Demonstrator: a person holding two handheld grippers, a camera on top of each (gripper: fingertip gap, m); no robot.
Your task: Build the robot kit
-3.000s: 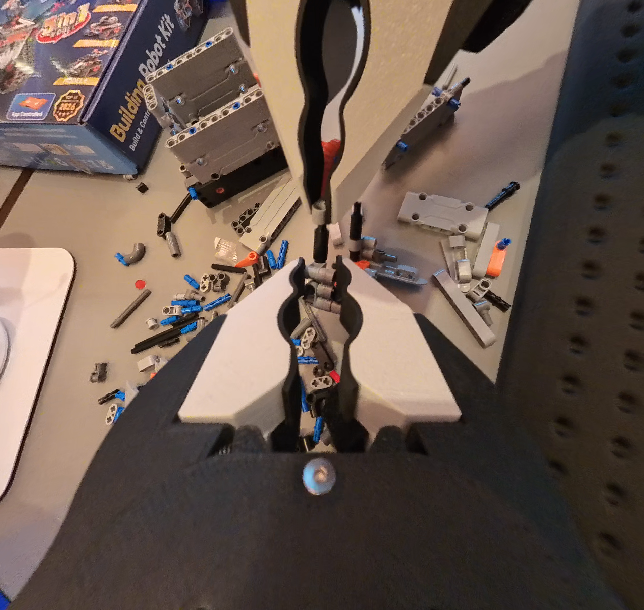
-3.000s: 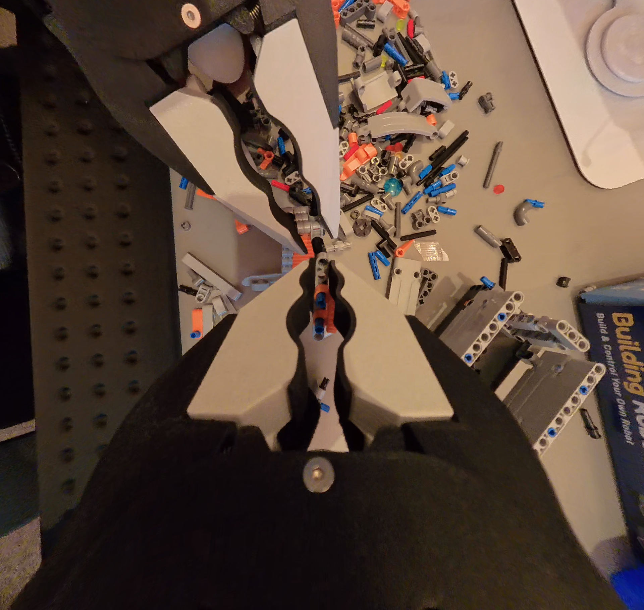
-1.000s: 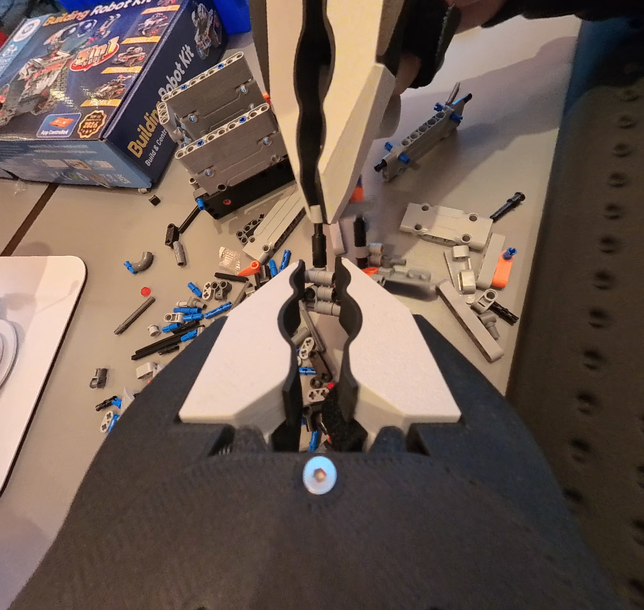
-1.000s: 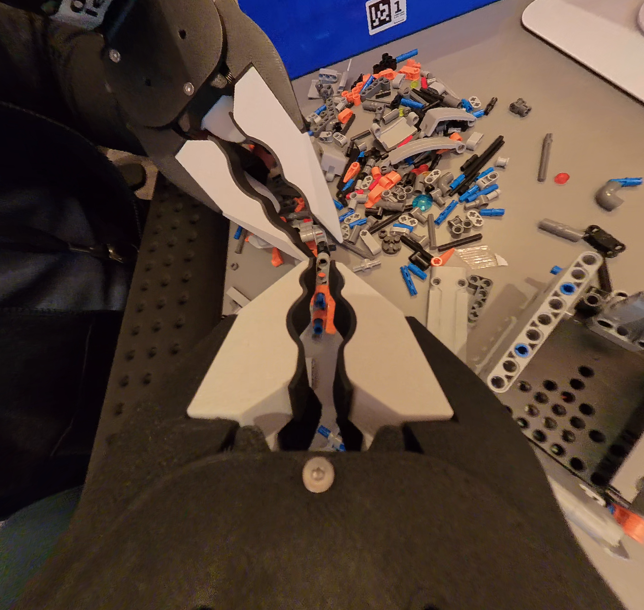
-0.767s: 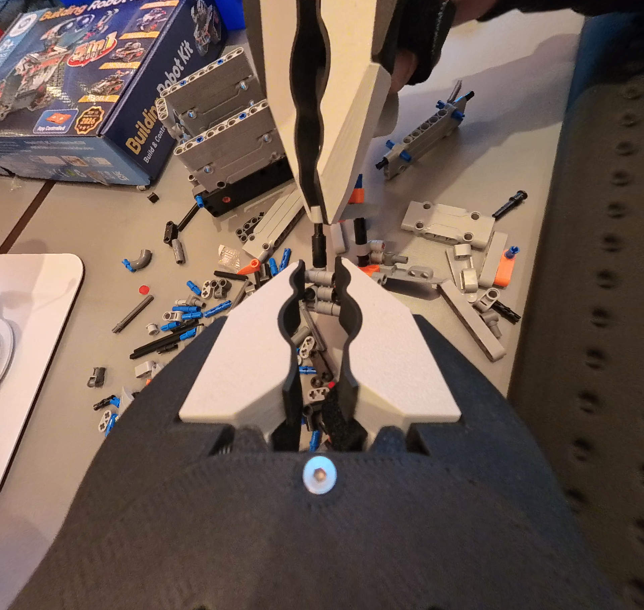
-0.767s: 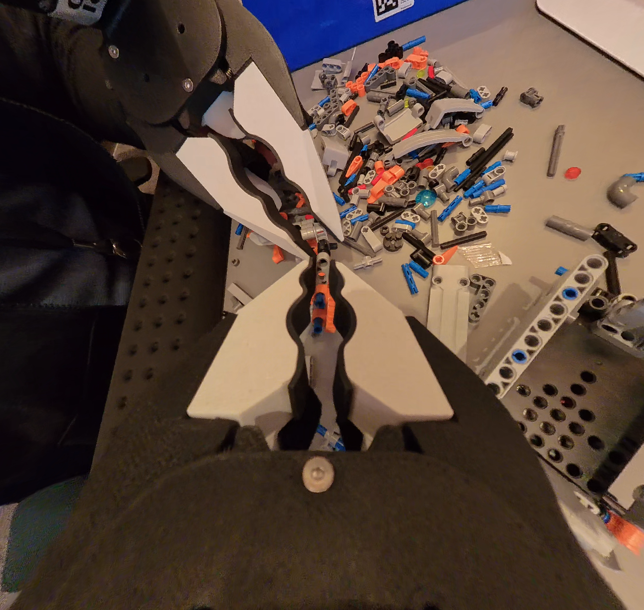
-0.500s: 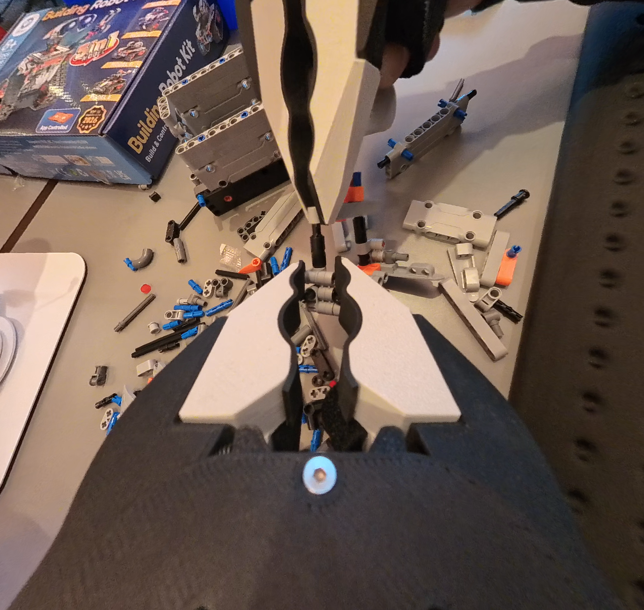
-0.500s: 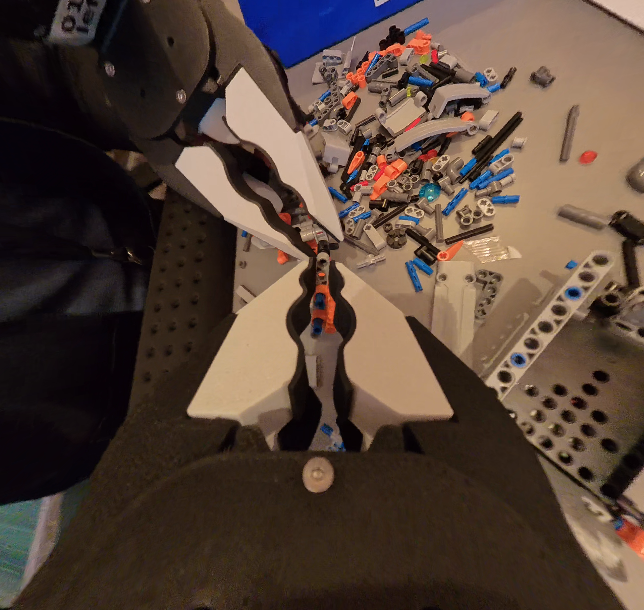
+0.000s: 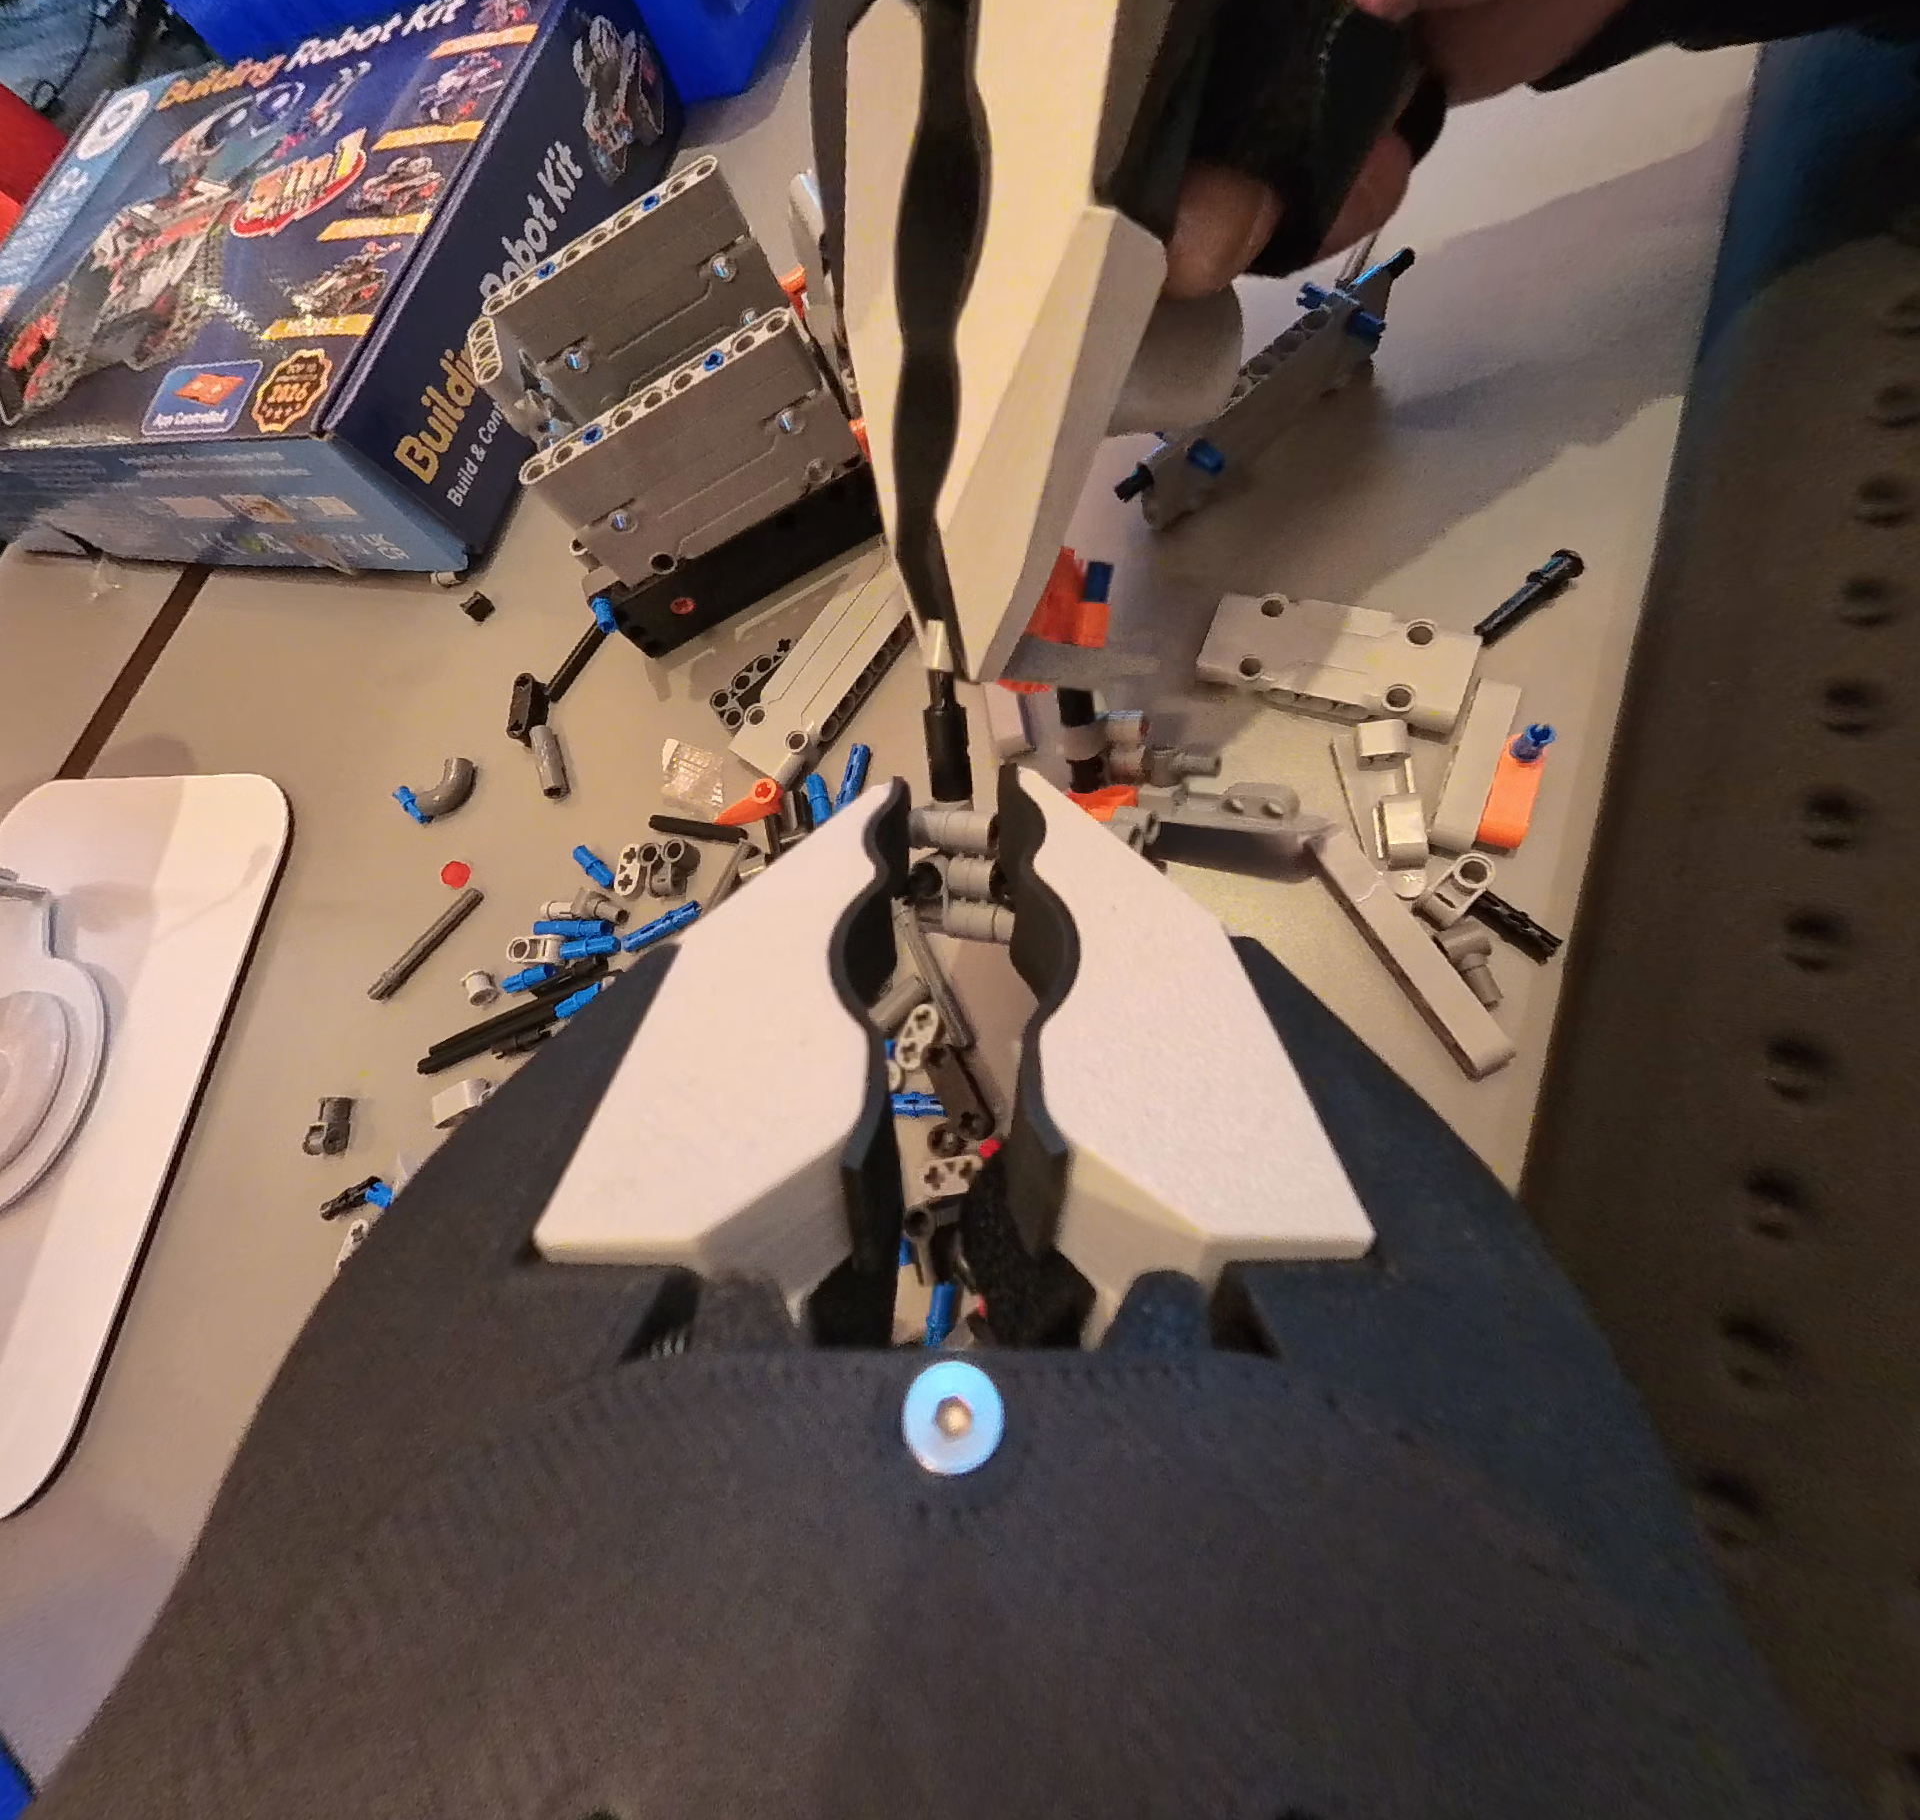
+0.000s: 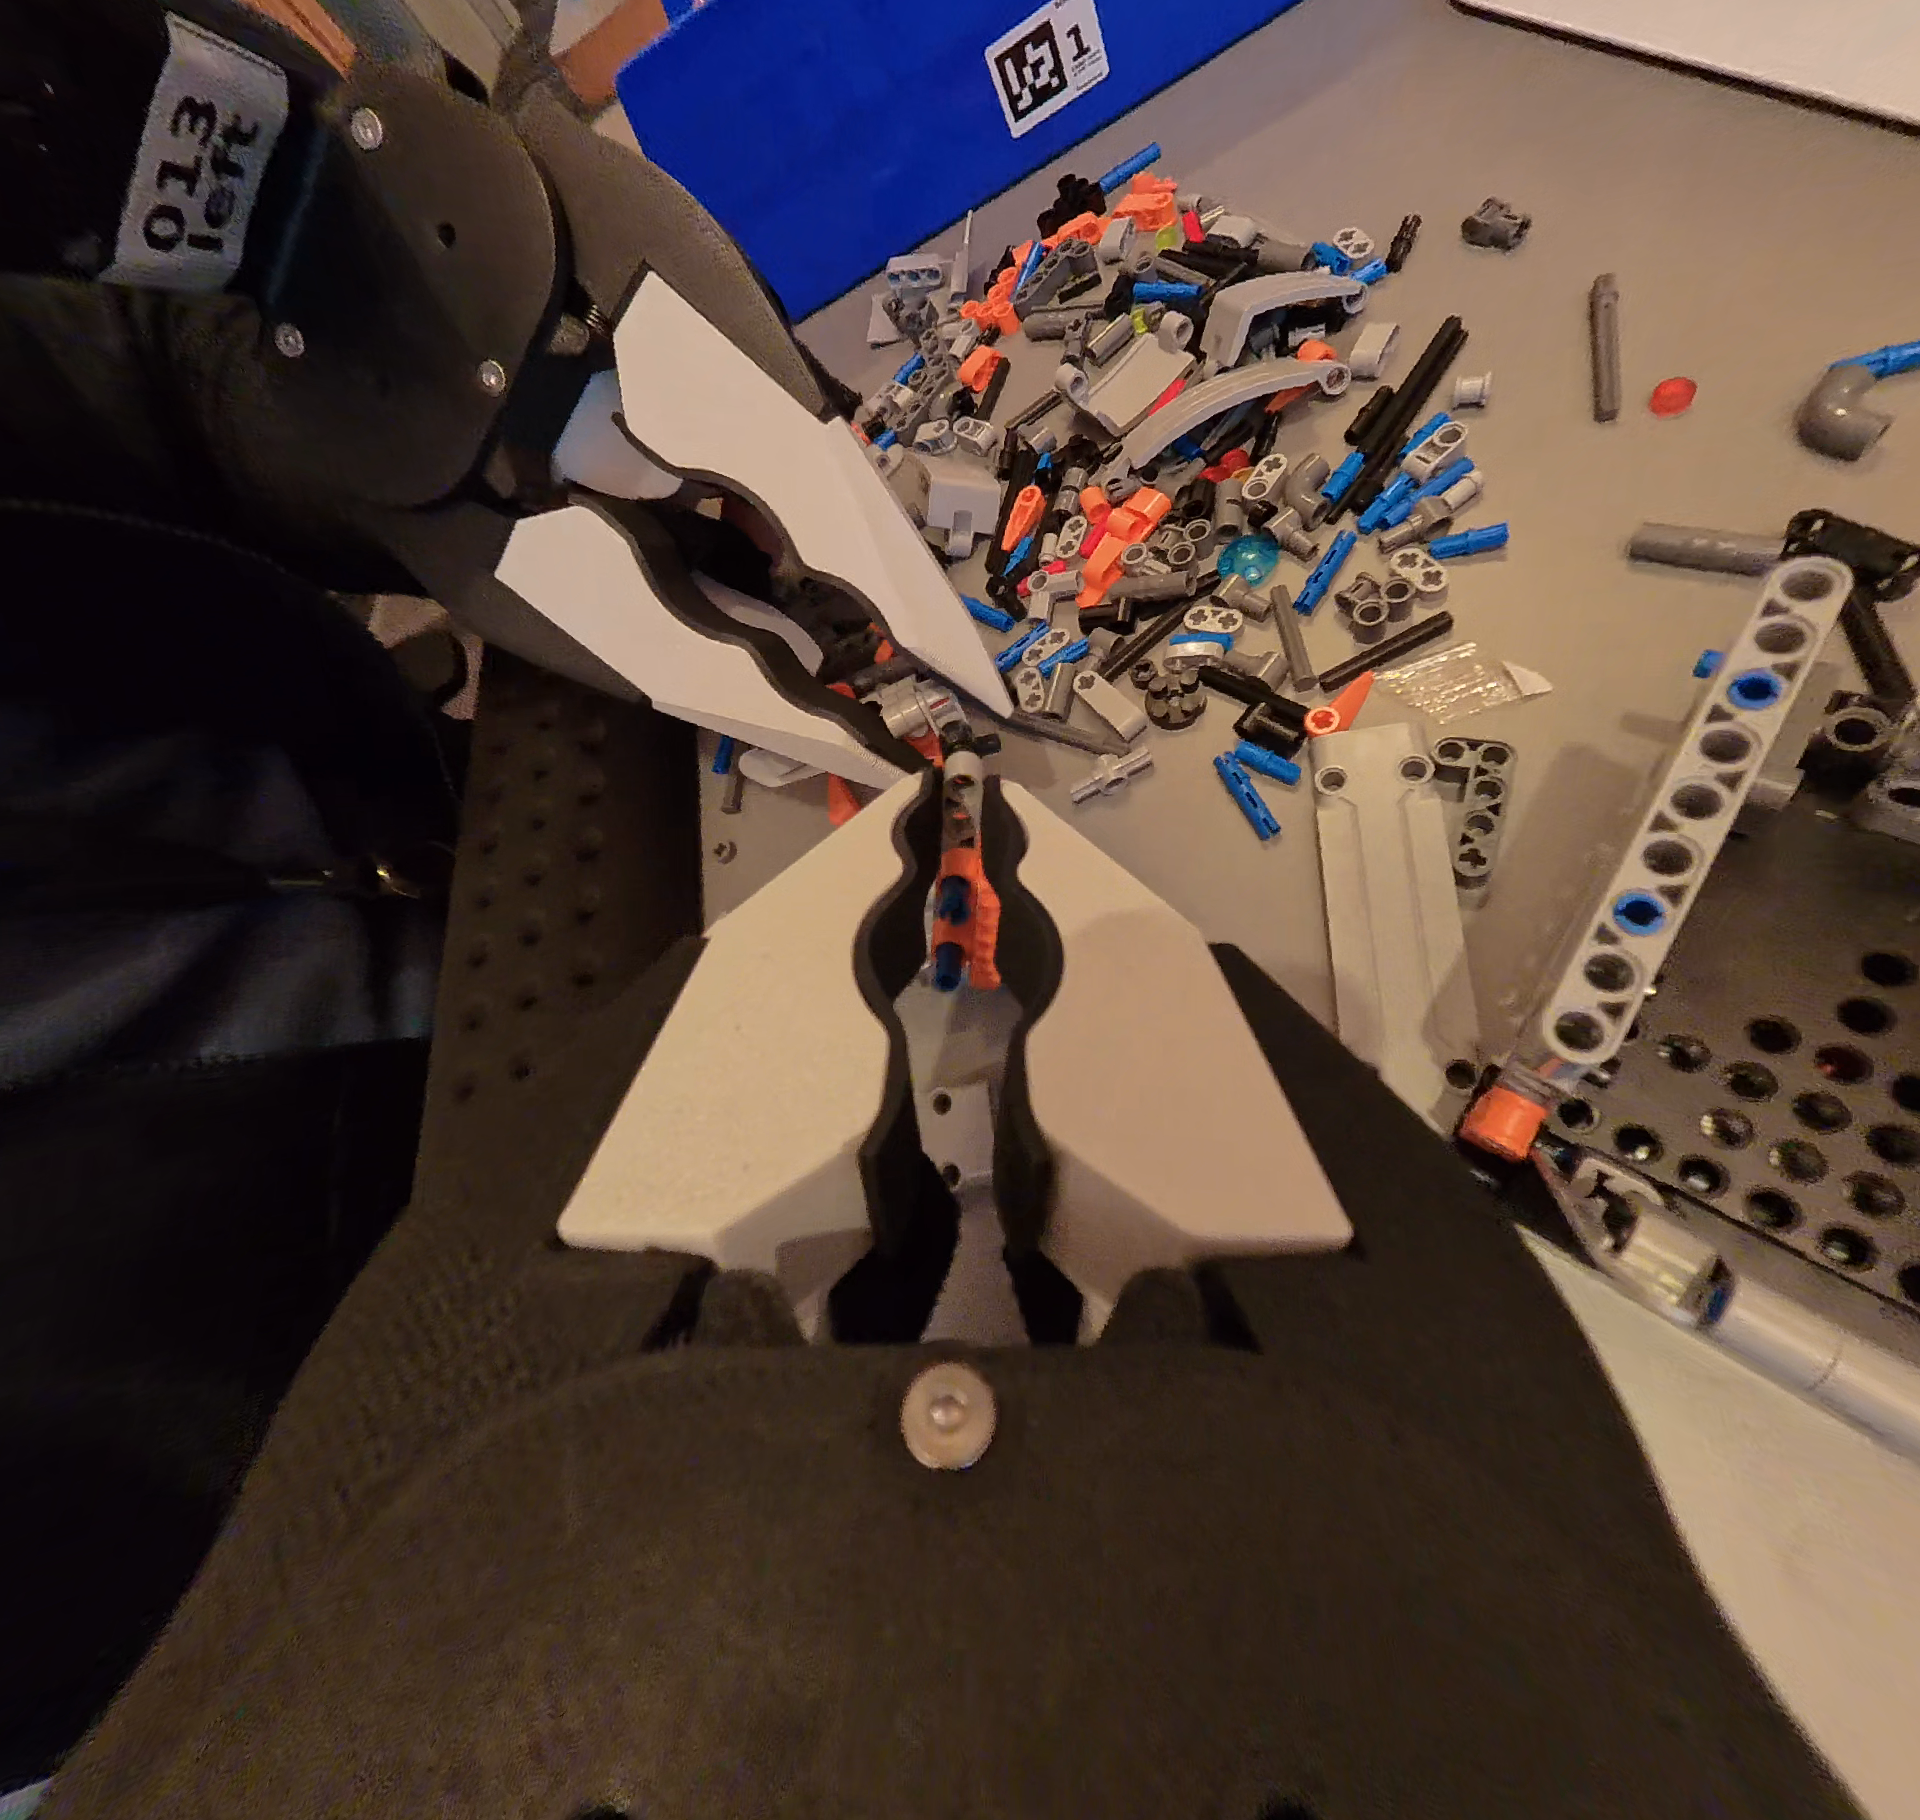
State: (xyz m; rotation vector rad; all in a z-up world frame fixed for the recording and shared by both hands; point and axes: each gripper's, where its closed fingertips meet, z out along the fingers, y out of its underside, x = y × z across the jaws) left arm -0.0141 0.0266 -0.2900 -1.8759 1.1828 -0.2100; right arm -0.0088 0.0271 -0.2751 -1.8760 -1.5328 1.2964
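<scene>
In the left wrist view my left gripper point(image 9: 951, 796) is shut on a small grey connector piece point(image 9: 954, 827). A short black pin point(image 9: 948, 754) rises from it to the tip of my right gripper point(image 9: 940, 646), which comes down from above with a gloved hand point(image 9: 1299, 108) behind it. In the right wrist view my right gripper point(image 10: 961, 771) is shut on a thin grey and orange beam piece point(image 10: 964, 882). The left gripper point(image 10: 935, 721) meets it tip to tip from the upper left. Both pieces are held above the grey table.
A pile of loose building parts point(image 10: 1195, 482) lies ahead of a blue bin point(image 10: 935, 56). A black perforated plate with a grey beam point(image 10: 1704, 835) is at the right. A kit box point(image 9: 312, 243), grey block assembly point(image 9: 675, 399), white tray point(image 9: 125, 991) and dark dotted mat point(image 9: 1766, 835) surround the spot. Left and right tips are no more than a few centimetres apart.
Both grippers keep their hold, tips together. The right gripper has tilted more upright and swung, so the blue bin and the perforated plate come further into its view.
</scene>
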